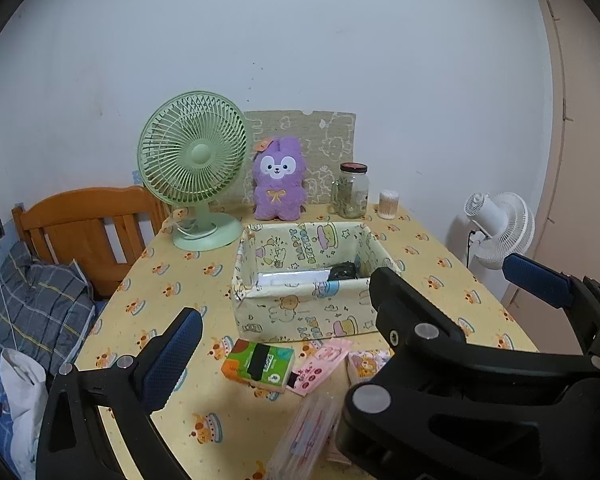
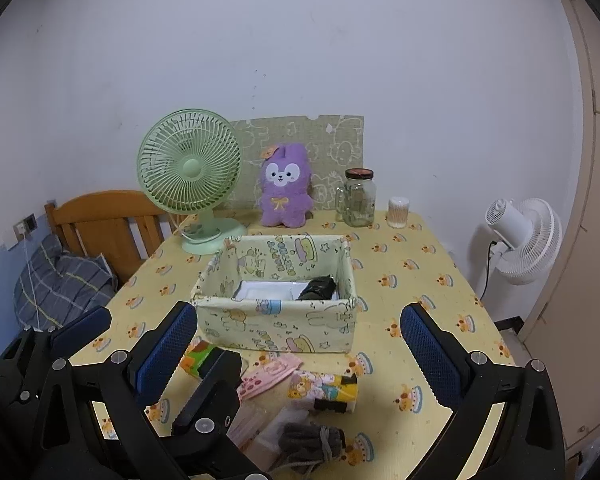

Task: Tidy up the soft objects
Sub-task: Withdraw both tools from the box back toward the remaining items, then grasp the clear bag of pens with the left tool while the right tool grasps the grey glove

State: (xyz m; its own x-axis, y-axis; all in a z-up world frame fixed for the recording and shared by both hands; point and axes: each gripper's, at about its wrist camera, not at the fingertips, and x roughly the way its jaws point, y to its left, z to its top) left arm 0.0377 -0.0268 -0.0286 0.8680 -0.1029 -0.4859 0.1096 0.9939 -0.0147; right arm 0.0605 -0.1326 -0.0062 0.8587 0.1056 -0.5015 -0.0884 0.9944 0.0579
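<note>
A fabric storage box (image 2: 276, 320) printed with pastel cartoon animals and stars sits open-topped in the middle of the yellow cartoon-patterned tabletop (image 2: 420, 280). Inside it lie a flat white packet (image 2: 266, 291) along the bottom and a small black bundle (image 2: 318, 288) at the right end, touching the packet.

Just in front of the box, loose on the tabletop, are the soft things: an orange-and-green tissue pack (image 1: 258, 366) with a black strip across it, a pink printed pouch (image 1: 322, 364) beside it, a yellow cartoon-bear tissue pack (image 2: 324, 390), a clear plastic packet with pink print (image 1: 306, 436), and a grey knitted item with a cord (image 2: 314, 442) nearest the camera.

At the back stand a green desk fan (image 2: 190, 176), a purple plush rabbit (image 2: 286, 186), a glass jar with a dark lid (image 2: 358, 198) holding greenish bits, and a small tub of cotton swabs (image 2: 398, 212). The rabbit leans upright against a beige printed board (image 2: 340, 140) at the wall.

The left gripper (image 1: 356, 304) hovers over the near items, its blue-padded fingers (image 1: 172, 356) wide apart and holding nothing. The right gripper (image 2: 300, 352) is likewise spread, its blue-padded fingers (image 2: 430, 354) either side of the box front, empty.
</note>
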